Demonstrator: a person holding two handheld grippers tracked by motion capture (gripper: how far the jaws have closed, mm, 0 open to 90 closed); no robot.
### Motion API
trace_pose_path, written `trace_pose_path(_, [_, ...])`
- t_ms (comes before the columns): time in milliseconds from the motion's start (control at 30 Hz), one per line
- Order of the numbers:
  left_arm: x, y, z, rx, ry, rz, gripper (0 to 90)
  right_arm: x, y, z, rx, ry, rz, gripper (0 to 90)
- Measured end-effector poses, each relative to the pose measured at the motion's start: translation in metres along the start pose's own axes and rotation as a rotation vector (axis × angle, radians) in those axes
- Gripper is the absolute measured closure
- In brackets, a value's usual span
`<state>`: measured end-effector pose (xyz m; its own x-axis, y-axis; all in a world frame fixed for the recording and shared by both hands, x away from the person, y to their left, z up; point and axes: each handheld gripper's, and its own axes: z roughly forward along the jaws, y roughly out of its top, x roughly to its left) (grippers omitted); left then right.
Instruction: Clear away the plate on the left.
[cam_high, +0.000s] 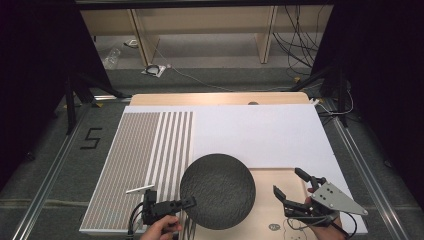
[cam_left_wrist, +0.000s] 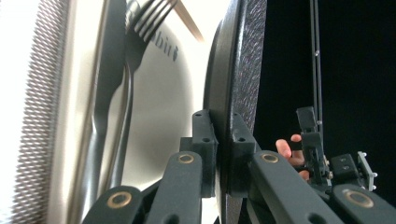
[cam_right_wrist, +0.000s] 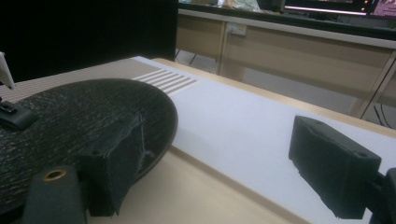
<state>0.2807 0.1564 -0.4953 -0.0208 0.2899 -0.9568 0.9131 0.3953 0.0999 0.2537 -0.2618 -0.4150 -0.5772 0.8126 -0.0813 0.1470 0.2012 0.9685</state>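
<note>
1. A round dark plate (cam_high: 218, 191) sits at the near middle of the worktop (cam_high: 280, 132), its left rim pinched between the closed jaws of the left tongs (cam_high: 187, 202).
2. The right tongs (cam_high: 289, 183) gape open just right of the plate, not touching it.
3. A fork (cam_left_wrist: 140, 28) and knife (cam_left_wrist: 109, 70) lie left of the plate, beside a striped mat (cam_high: 135, 160).

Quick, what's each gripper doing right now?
Left gripper: closed on the rim of the black plate.
Right gripper: open, holding nothing, beside the plate.
</note>
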Motion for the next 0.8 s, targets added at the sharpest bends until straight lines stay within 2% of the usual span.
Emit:
trace_pose_path(400, [-0.004,-0.010,0.020,0.062,0.018,0.019,84.9,0.000,0.000,0.000,-0.002,-0.001,0.001,18.7])
trace_pose_path(800, [-0.001,-0.019,0.037,0.111,0.044,0.008,85.0,-0.001,0.000,0.000,-0.002,0.001,0.002,18.7])
